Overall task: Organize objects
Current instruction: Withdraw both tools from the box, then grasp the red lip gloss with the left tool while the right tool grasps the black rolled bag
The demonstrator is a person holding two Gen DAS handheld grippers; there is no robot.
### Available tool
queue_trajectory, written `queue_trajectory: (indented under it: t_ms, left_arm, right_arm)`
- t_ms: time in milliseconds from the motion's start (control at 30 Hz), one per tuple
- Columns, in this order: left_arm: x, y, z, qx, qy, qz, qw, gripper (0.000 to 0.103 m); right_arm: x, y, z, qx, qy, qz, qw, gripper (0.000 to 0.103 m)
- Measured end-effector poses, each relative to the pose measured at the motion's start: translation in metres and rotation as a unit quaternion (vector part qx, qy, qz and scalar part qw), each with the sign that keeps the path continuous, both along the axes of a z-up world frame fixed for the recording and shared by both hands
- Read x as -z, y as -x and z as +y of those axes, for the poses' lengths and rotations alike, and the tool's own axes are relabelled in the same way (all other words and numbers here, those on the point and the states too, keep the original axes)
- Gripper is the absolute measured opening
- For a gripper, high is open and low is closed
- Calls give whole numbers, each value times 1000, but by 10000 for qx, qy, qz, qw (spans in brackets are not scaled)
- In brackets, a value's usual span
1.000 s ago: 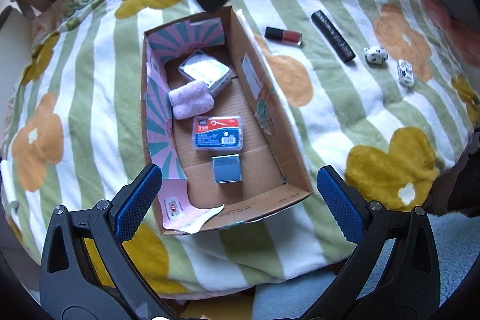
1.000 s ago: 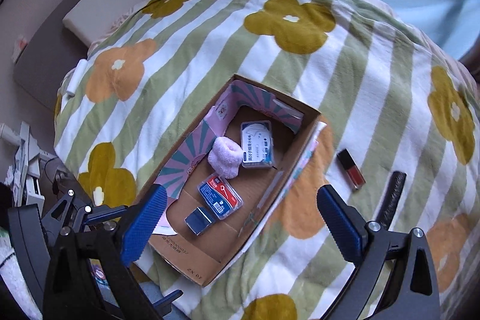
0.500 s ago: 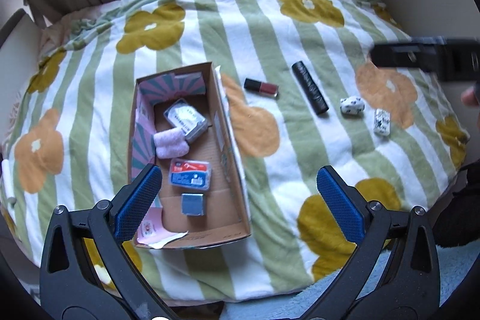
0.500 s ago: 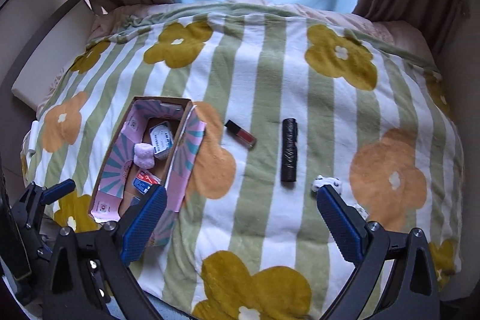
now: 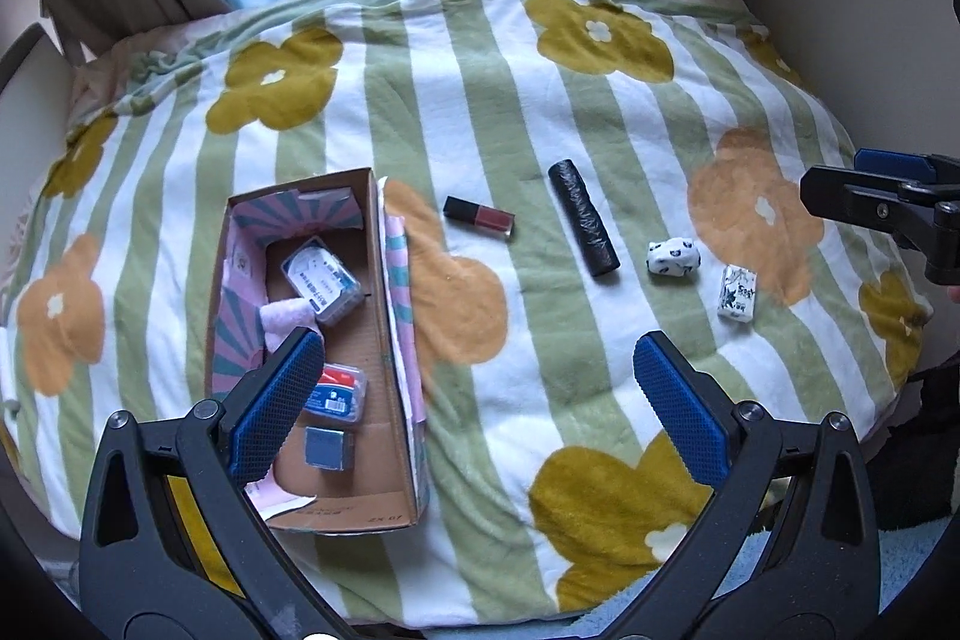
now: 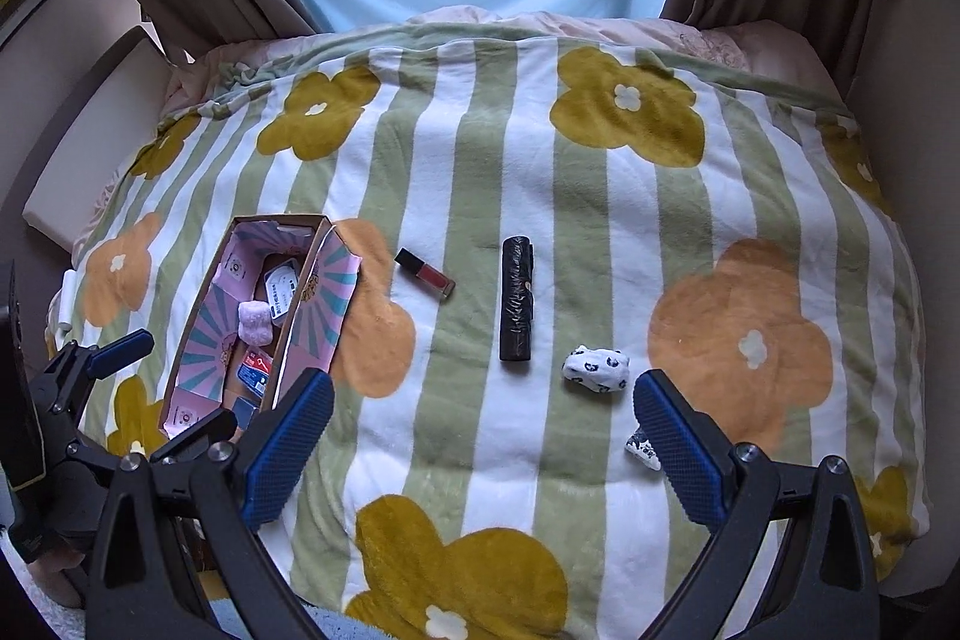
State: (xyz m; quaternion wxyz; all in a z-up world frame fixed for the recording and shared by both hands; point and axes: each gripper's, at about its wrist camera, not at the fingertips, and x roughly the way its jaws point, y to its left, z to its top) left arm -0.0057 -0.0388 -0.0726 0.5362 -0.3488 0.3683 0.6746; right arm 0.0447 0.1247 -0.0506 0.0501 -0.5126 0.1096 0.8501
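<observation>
Objects for sorting lay on a green-striped, flowered blanket (image 6: 456, 196) over a bed. A cardboard box (image 5: 393, 340) sat at the left, holding a clear plastic case (image 5: 321, 280), a pink fluffy pad (image 5: 288, 316), a red-and-blue packet (image 5: 339, 394) and a small blue-grey cube (image 5: 326, 449). To its right, apart from one another in a loose row, lay a red lip gloss tube (image 5: 479, 217), a black roll (image 5: 583, 218), a white ball with black spots (image 5: 673, 258) and a white printed packet (image 5: 738, 292). The left gripper (image 5: 480, 400) hung above the box's near end, jaws wide apart, holding nothing. The right gripper (image 6: 480, 436) hovered over the blanket, equally wide and empty.
</observation>
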Motion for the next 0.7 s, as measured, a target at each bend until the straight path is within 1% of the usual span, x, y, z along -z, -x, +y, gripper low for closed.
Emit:
queue_trajectory:
  t_ms: [233, 333, 533, 633, 700]
  left_arm:
    - [20, -3, 39, -62, 137, -28, 9999, 103]
    - [30, -3, 57, -53, 162, -112, 9998, 103]
    - [61, 5, 102, 82, 491, -30, 9988, 103]
    - [80, 10, 126, 178, 709, -8, 9973, 103]
    - [94, 13, 141, 269, 839, 42, 9961, 103]
  right_arm:
    - [18, 15, 20, -145, 54, -131, 9998, 100]
    - [29, 27, 28, -210, 135, -201, 9995, 100]
    - [63, 56, 47, -175, 270, -406, 9987, 100]
    - [81, 72, 53, -153, 313, -506, 9981, 100]
    - [96, 83, 57, -197, 431, -573, 9972, 100]
